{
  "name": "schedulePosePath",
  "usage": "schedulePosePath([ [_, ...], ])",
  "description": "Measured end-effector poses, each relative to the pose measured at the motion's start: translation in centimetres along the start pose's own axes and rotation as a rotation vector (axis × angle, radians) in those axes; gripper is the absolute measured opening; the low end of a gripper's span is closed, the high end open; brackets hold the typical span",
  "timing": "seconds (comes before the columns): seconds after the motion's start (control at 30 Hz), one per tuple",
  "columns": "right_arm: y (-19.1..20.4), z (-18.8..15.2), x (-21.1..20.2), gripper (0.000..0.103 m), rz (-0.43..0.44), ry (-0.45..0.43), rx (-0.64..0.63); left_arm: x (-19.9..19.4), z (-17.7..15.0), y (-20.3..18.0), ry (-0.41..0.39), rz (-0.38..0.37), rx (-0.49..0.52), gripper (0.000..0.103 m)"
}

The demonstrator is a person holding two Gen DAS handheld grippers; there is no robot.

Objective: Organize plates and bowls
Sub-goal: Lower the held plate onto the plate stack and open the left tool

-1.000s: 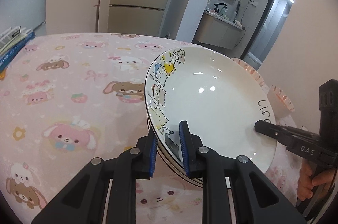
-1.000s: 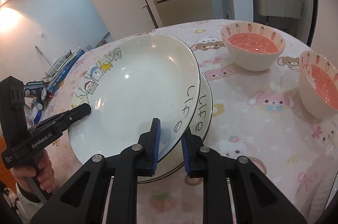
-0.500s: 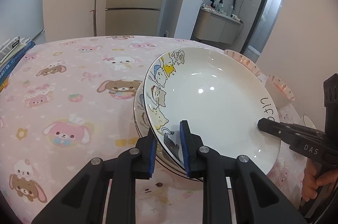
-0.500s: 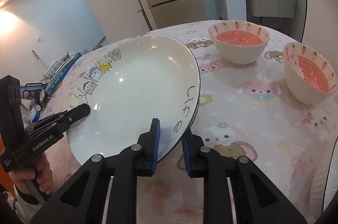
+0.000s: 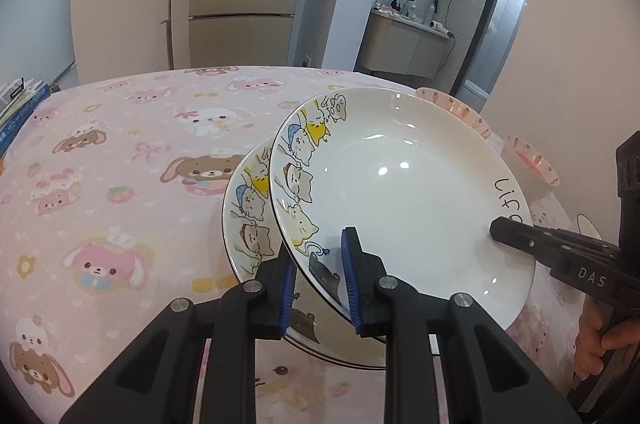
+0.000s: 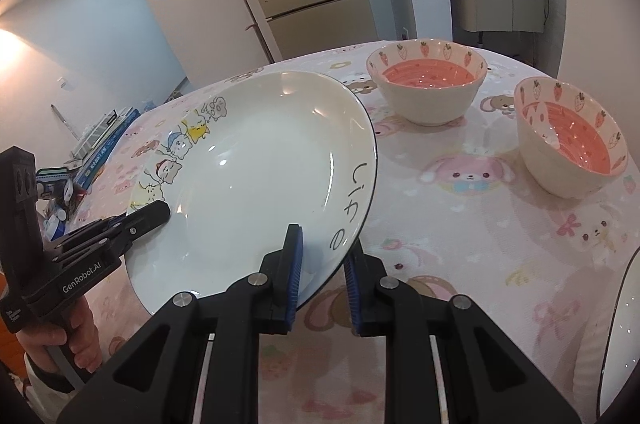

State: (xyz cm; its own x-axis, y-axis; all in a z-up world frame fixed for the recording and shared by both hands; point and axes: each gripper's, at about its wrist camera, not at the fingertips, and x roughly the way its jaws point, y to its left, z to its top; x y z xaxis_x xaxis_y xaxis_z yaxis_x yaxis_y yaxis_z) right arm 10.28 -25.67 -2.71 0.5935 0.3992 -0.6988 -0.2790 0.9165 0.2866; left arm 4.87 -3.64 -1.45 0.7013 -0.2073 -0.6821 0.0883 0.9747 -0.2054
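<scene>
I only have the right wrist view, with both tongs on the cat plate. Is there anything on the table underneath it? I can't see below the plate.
Observer: Yes. The left wrist view shows a second cat plate on the tablecloth, below the held plate.
Operator: Are they lined up?
Observer: No. The lower one sticks out on the side of the left tongs, and its cat border shows beyond the held rim.
Operator: How does the left grip look?
Observer: One blue pad lies on top of the rim, beside a black cat drawing. The other pad is under the rim.
</scene>
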Motion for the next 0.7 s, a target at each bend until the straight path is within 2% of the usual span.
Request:
schedulePosePath([
  [0.17, -0.8, 0.3, 0.6, 0.018, 0.040, 0.007, 0.073, 0.7, -0.1, 0.7, 0.040, -0.033, -0.039, 0.029],
  [0.27, -1.1, 0.4, 0.5, 0.017, 0.045, -0.001, 0.092, 0.6, -0.2, 0.1, 0.046, -0.015, 0.004, 0.031],
  [0.4, -1.2, 0.4, 0.0, 0.017, 0.032, -0.009, 0.099, 0.5, -0.3, 0.1, 0.068, -0.042, -0.009, 0.034],
  [0.7, -1.3, 0.1, -1.8, 0.018, 0.028, -0.021, 0.101, 0.4, -0.8, -1.1, 0.081, -0.036, 0.044, 0.036],
])
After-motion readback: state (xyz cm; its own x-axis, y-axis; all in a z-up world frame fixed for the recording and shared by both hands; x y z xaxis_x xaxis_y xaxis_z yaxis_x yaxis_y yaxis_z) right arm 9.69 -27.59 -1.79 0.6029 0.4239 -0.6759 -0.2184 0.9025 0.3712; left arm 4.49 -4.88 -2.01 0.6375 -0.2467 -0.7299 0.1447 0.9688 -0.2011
